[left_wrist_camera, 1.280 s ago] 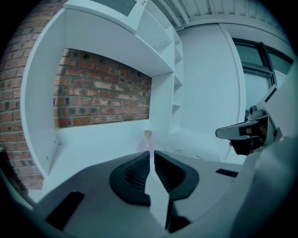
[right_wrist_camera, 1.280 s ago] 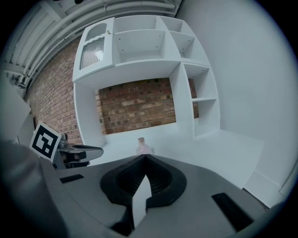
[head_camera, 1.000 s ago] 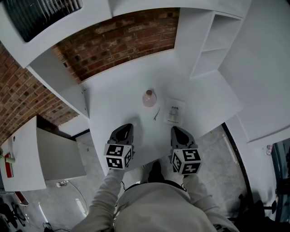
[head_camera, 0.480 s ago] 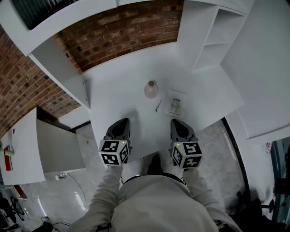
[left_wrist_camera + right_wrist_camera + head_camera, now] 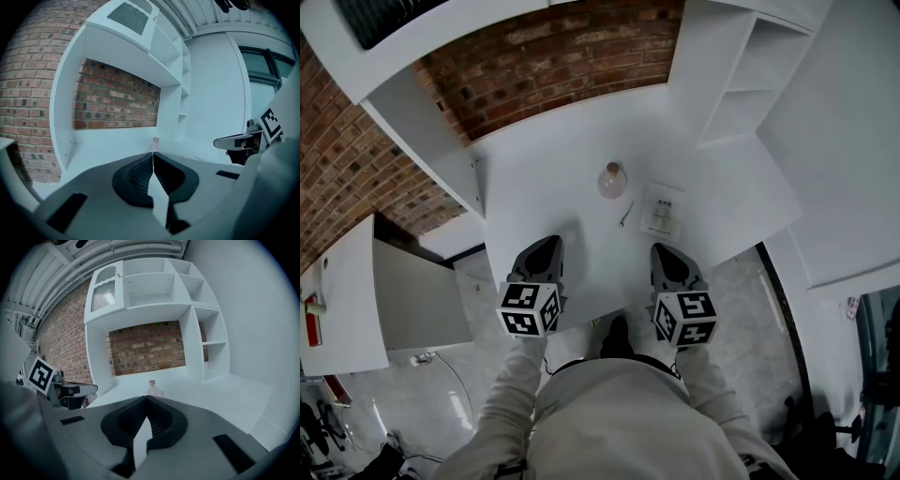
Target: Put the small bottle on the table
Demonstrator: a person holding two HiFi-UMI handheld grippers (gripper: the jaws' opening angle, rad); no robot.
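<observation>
A small clear bottle (image 5: pixel 612 179) with a tan cap stands upright on the white table (image 5: pixel 553 187), alone and untouched. It also shows in the left gripper view as the bottle (image 5: pixel 155 140) just past the fingertips, and in the right gripper view as the bottle (image 5: pixel 153 388). My left gripper (image 5: pixel 546 247) hovers at the table's near edge, well short of it, shut and empty. My right gripper (image 5: pixel 664 253) sits level with the left one, to the bottle's right, jaws closed on nothing. The left gripper (image 5: pixel 153 153) and the right gripper (image 5: pixel 146 398) each show pads pressed together.
A small white holder with vials (image 5: pixel 661 214) lies right of the bottle, a thin dark item (image 5: pixel 624 216) next to it. White shelving (image 5: pixel 741 84) rises at the back right, a brick wall (image 5: pixel 553 56) behind. A side panel (image 5: pixel 422 150) borders the table's left.
The left gripper has drifted a little left and back toward the person. The right gripper and the bottle have stayed put.
</observation>
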